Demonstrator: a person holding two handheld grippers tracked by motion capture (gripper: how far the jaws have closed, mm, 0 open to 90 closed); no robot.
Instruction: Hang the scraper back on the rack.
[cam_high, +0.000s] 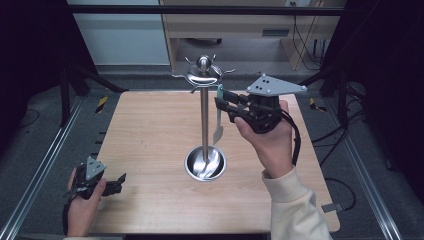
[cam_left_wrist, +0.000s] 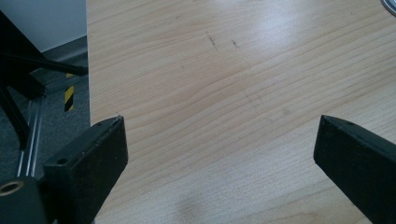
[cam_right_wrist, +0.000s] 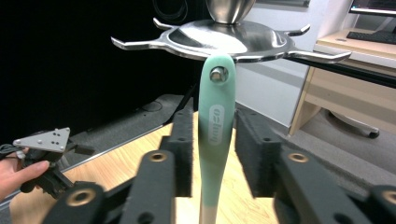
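A steel utensil stand (cam_high: 204, 120) rises from a round base (cam_high: 205, 164) at the table's middle, with a hooked disc (cam_right_wrist: 224, 39) on top. A utensil with a mint-green handle (cam_right_wrist: 215, 135) hangs by its hole from a front hook, its metal end (cam_high: 218, 132) pointing down. My right gripper (cam_high: 220, 104) stands level at the handle; in the right gripper view (cam_right_wrist: 217, 154) a black pad sits on either side with a slim gap, so it is open. My left gripper (cam_high: 119, 181) rests near the table's front left corner, jaws wide open (cam_left_wrist: 219, 154) over bare wood.
The wooden table (cam_high: 150, 130) has metal rails (cam_high: 45, 160) along both sides. A pale wooden desk (cam_high: 240, 30) and cables (cam_high: 305, 45) stand behind it. Black frame legs (cam_high: 67, 90) flank the far corners.
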